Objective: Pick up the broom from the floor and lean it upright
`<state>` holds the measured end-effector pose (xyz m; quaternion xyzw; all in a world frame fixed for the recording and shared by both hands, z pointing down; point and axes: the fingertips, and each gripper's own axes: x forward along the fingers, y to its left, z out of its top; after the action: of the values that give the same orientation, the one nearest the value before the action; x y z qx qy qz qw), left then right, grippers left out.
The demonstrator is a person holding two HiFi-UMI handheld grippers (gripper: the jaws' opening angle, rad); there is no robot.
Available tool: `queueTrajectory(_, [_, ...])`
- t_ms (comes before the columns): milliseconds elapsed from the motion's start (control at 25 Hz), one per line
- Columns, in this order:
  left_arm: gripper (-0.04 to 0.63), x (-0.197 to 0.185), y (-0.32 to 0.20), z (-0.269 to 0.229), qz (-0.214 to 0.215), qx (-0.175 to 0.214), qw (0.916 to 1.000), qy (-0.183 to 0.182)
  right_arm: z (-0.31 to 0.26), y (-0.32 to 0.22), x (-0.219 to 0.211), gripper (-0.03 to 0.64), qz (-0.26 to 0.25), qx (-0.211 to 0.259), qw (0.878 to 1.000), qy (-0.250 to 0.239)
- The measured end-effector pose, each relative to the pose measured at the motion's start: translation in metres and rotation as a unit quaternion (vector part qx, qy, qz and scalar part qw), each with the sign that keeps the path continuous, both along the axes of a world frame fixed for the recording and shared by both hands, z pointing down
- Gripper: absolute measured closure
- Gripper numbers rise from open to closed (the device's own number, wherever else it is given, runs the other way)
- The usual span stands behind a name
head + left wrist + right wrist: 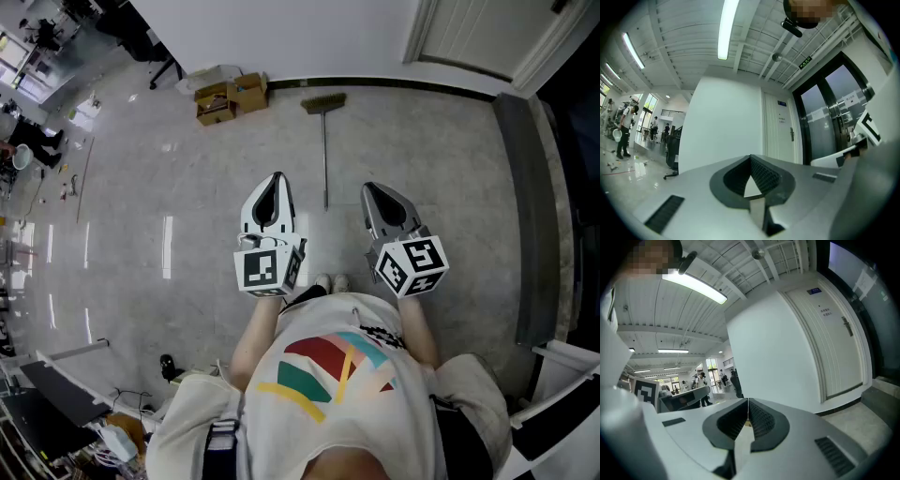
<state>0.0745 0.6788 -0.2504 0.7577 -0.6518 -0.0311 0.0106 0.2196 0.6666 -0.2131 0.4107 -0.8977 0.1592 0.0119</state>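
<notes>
A broom point(325, 155) lies flat on the grey floor ahead of me, its brown brush head point(323, 103) close to the white wall and its thin handle running back toward my feet. My left gripper point(277, 176) hovers left of the handle's near end, and my right gripper point(367, 187) hovers to its right. Both are held well above the floor, pointing roughly level at the wall. Each has its jaws together with nothing between them, as the left gripper view point(751, 158) and the right gripper view point(748, 400) show. Neither gripper view shows the broom.
Cardboard boxes point(230, 97) sit against the wall left of the brush head. A white door point(469, 33) stands at the back right. A dark strip point(525, 216) runs along the floor's right side. An office chair point(155, 56) is far left, and cables point(122, 412) lie behind me.
</notes>
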Motion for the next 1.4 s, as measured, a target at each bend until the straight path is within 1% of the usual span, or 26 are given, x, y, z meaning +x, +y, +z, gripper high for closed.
queueTrajectory(120, [0.549, 0.005, -0.009, 0.008, -0.006, 0.010, 0.9999, 0.001, 0.011, -0.012, 0.010, 0.604, -0.001, 0.003, 1.000, 0.001])
queueTrajectory(200, [0.549, 0.003, -0.017, 0.019, -0.013, 0.003, 0.9999, 0.000, 0.019, -0.023, 0.015, 0.604, -0.003, 0.003, 1.000, 0.006])
queueTrajectory(320, [0.550, -0.001, -0.028, 0.030, -0.022, -0.011, 0.9996, 0.010, 0.029, -0.035, 0.017, 0.604, -0.007, -0.009, 1.000, 0.012])
queueTrajectory(400, [0.549, -0.001, -0.038, 0.035, -0.024, -0.018, 0.9995, 0.007, 0.032, -0.043, 0.019, 0.604, -0.008, -0.013, 1.000, 0.015])
queueTrajectory(560, [0.549, -0.007, -0.067, 0.045, -0.026, -0.023, 0.9994, 0.001, 0.040, -0.076, 0.019, 0.604, -0.003, -0.017, 1.000, 0.009])
queueTrajectory(680, [0.549, -0.020, -0.104, 0.050, -0.021, -0.014, 0.9997, -0.002, 0.050, -0.110, 0.005, 0.604, -0.002, -0.018, 1.000, 0.007])
queueTrajectory(760, [0.549, -0.033, -0.137, 0.055, -0.015, -0.012, 0.9998, 0.005, 0.056, -0.140, -0.009, 0.604, 0.000, -0.017, 1.000, 0.014])
queueTrajectory(880, [0.549, -0.053, -0.197, 0.064, -0.005, -0.019, 0.9996, 0.019, 0.064, -0.197, -0.031, 0.604, 0.009, -0.026, 0.999, 0.027])
queueTrajectory(960, [0.549, -0.064, -0.244, 0.061, 0.008, -0.016, 0.9998, 0.003, 0.061, -0.242, -0.047, 0.604, 0.011, -0.027, 0.999, 0.035])
queueTrajectory(1040, [0.549, -0.075, -0.294, 0.055, 0.024, -0.010, 0.9994, -0.022, 0.055, -0.291, -0.063, 0.604, 0.011, -0.018, 0.999, 0.050])
queueTrajectory(1080, [0.549, -0.082, -0.320, 0.054, 0.031, -0.008, 0.9991, -0.029, 0.052, -0.316, -0.073, 0.604, 0.012, -0.012, 0.998, 0.058])
queueTrajectory(1200, [0.549, -0.118, -0.401, 0.047, 0.043, -0.007, 0.9988, -0.024, 0.043, -0.392, -0.109, 0.604, 0.020, -0.004, 0.998, 0.066])
queueTrajectory(1280, [0.549, -0.139, -0.448, 0.040, 0.047, -0.008, 0.9987, -0.019, 0.039, -0.432, -0.129, 0.604, 0.025, -0.016, 0.998, 0.060])
queueTrajectory(1400, [0.549, -0.154, -0.510, 0.034, 0.056, -0.010, 0.9982, -0.018, 0.039, -0.484, -0.140, 0.604, 0.037, -0.036, 0.997, 0.051])
